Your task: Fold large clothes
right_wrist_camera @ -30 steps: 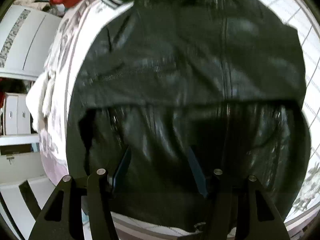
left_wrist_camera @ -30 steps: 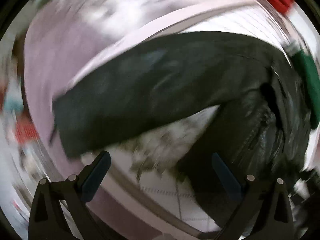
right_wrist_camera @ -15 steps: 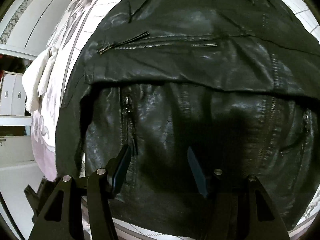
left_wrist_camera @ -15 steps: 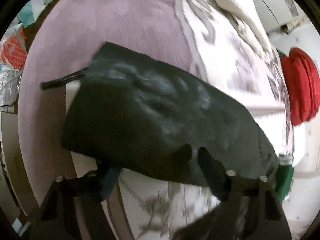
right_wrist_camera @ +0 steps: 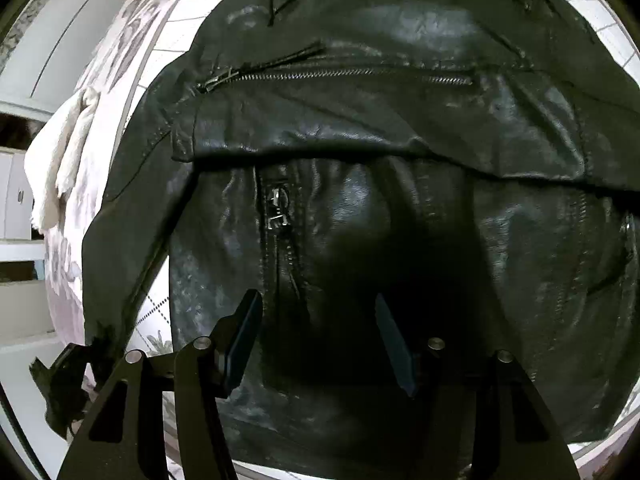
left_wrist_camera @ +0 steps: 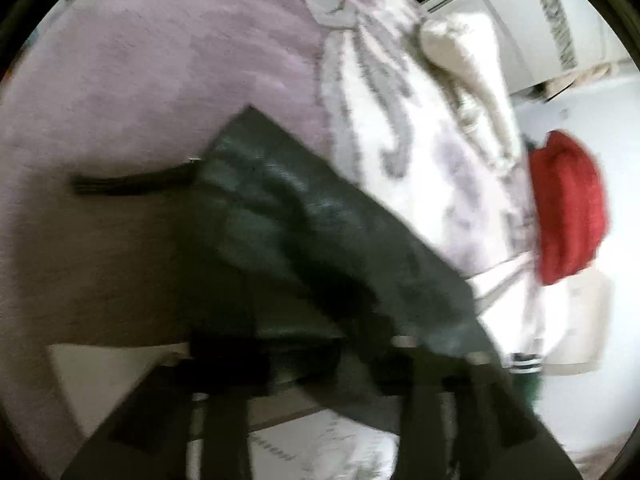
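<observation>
A black leather jacket lies on a patterned bed cover, one sleeve folded across its chest with a zip along it. My right gripper is open just above the jacket's lower front, jaws apart and empty. In the left wrist view the other sleeve stretches from the cuff at upper left down over my left gripper. That view is blurred and the sleeve covers the fingertips, so I cannot tell whether they hold it.
The bed cover is lilac with a white and grey flower pattern. A red garment and a cream one lie at the bed's far side. A white towel lies left of the jacket. White cabinets stand beyond.
My left gripper has swung left and come in low onto the sleeve, which now covers its fingers. My right gripper has edged down the jacket front and stays open.
</observation>
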`<action>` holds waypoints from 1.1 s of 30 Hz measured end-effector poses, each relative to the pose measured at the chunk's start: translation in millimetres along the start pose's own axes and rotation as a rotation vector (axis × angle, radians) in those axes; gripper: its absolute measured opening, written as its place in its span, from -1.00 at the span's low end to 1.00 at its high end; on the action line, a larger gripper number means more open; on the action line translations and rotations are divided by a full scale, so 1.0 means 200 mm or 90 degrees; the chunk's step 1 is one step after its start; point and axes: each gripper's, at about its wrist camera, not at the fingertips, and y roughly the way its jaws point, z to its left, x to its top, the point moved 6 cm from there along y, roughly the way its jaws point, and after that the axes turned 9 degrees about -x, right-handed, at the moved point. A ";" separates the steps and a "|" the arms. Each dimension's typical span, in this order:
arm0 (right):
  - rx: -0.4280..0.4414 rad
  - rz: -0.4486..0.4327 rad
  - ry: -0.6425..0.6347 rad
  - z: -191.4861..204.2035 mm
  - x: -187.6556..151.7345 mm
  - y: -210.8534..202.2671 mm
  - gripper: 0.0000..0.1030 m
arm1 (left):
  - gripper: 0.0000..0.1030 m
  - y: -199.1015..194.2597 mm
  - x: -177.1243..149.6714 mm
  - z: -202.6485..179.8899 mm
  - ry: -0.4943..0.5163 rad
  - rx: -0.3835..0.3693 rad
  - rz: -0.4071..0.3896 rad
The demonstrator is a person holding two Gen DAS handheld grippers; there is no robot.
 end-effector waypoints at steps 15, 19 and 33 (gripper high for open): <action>-0.276 -0.119 -0.054 0.15 0.17 -0.12 0.55 | -0.93 -0.04 0.13 -0.32 0.195 0.070 -0.061; -0.329 -0.147 -0.069 0.15 0.26 -0.14 0.63 | -0.94 -0.10 0.12 -0.58 0.341 0.095 -0.082; -0.212 -0.127 -0.036 -0.15 0.46 -0.27 0.65 | -0.97 -0.06 -0.56 -1.44 0.719 0.055 -0.032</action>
